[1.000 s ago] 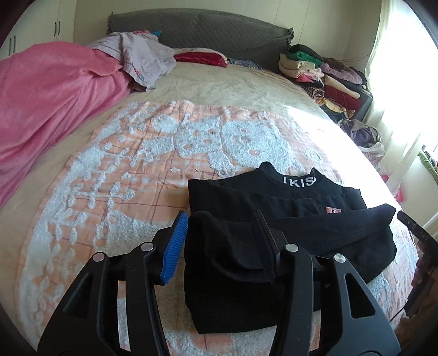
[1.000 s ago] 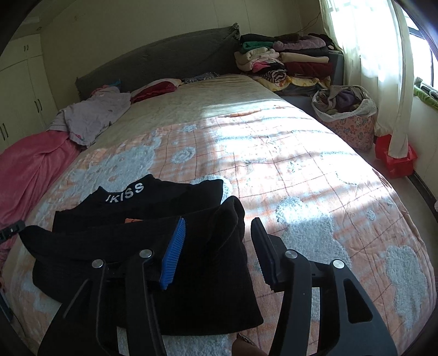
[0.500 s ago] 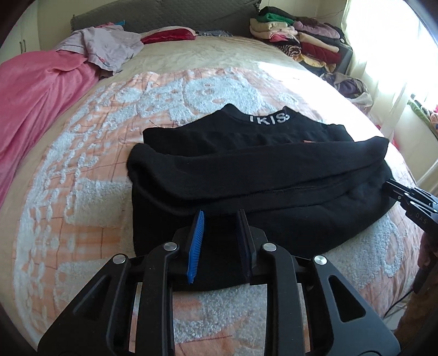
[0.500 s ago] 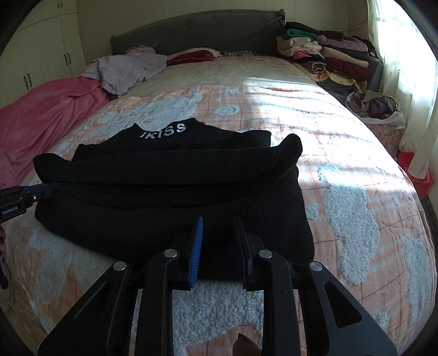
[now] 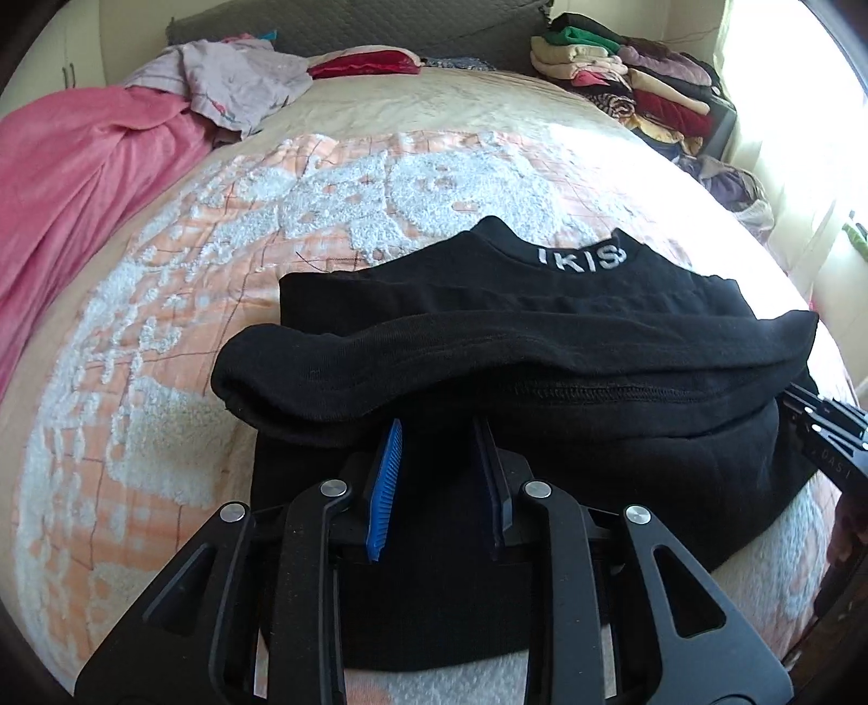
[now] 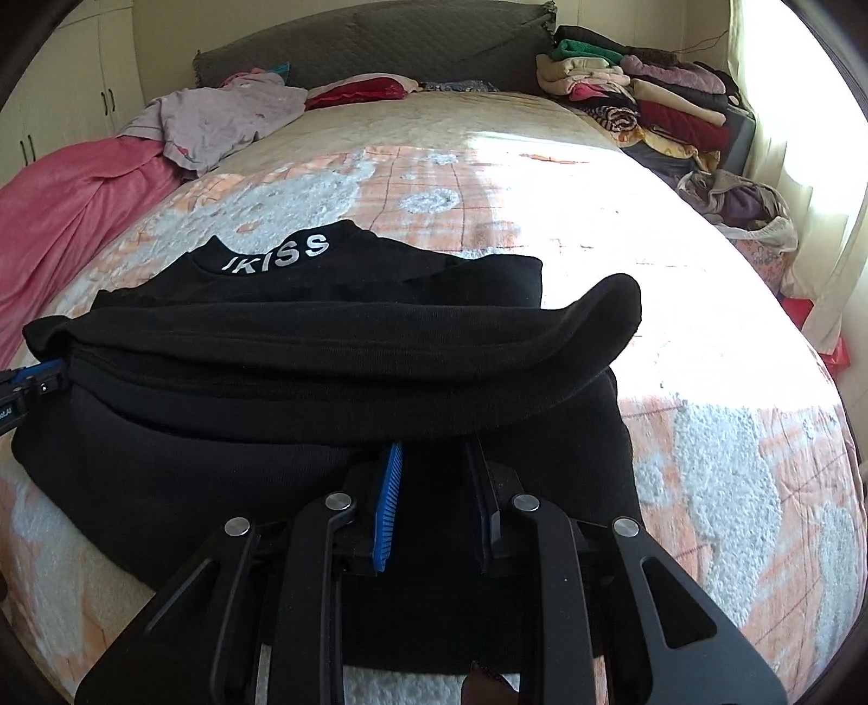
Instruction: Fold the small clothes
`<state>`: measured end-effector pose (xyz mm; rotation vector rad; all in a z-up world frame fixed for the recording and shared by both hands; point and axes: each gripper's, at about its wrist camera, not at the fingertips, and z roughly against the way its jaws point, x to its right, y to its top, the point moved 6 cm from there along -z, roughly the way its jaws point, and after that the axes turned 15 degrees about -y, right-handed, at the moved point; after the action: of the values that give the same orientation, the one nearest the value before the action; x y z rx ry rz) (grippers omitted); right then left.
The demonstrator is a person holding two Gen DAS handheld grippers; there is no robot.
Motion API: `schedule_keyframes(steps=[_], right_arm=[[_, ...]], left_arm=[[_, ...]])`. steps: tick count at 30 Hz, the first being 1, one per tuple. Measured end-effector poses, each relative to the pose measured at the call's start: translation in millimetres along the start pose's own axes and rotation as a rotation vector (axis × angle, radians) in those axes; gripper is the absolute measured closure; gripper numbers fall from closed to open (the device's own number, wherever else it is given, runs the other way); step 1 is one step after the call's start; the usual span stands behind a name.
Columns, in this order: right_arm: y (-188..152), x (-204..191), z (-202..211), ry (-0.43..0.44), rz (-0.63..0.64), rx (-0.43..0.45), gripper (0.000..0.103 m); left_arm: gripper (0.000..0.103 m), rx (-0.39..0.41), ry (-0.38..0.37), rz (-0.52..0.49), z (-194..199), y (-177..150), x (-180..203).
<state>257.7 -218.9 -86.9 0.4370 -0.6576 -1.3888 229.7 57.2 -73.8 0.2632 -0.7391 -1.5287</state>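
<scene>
A black sweater (image 5: 542, 336) with white "IKISS" lettering on its collar lies across the peach and white blanket (image 5: 163, 325); it also fills the right wrist view (image 6: 325, 352). A thick fold of it bulges across the middle. My left gripper (image 5: 436, 434) is shut on black cloth at the left part of that fold, its tips hidden under the bulge. My right gripper (image 6: 434, 450) is shut on the same fold further right. Each gripper shows in the other's view: the right gripper (image 5: 824, 428) at the right edge, the left gripper (image 6: 32, 379) at the left edge.
A pink blanket (image 5: 70, 179) and a lilac garment (image 5: 233, 76) lie at the far left of the bed. Stacked folded clothes (image 6: 640, 92) stand at the far right by the headboard (image 6: 380, 43). A bag of clothes (image 6: 743, 206) sits on the floor by the curtain.
Both grippers went from open to shut on the black cloth and sank toward the bed. The fold has been drawn out into a long roll across the sweater.
</scene>
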Motion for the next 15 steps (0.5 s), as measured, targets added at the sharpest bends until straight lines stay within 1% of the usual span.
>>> schedule_keyframes(steps=[2, 5, 8, 10, 13, 15], right_arm=[[7.8, -1.3, -4.6, 0.0, -0.009, 0.004, 0.082], [21.8, -2.2, -10.3, -0.002, -0.025, 0.014, 0.082], [34.8, -2.6, -19.3, 0.005, -0.048, 0.002, 0.082], [43.2, -2.5, -24.4, -0.003, -0.054, 0.003, 0.082], [57.0, 1.6, -33.6, -0.017, -0.081, 0.003, 0.082], [65.0, 6.8, -39.8, -0.044, -0.1, -0.001, 0.082]], left_arm=[[0.084, 0.014, -0.007, 0.023, -3.0, 7.4, -3.9], [0.079, 0.052, -0.001, 0.055, -6.7, 21.8, -13.2], [0.079, 0.083, -0.008, 0.099, -10.2, 32.0, -26.1], [0.073, 0.13, -0.007, 0.128, -6.7, 38.5, -37.7], [0.072, 0.182, 0.0, 0.159, 2.4, 43.9, -53.2], [0.068, 0.2, 0.011, 0.163, 6.8, 46.0, -63.0]])
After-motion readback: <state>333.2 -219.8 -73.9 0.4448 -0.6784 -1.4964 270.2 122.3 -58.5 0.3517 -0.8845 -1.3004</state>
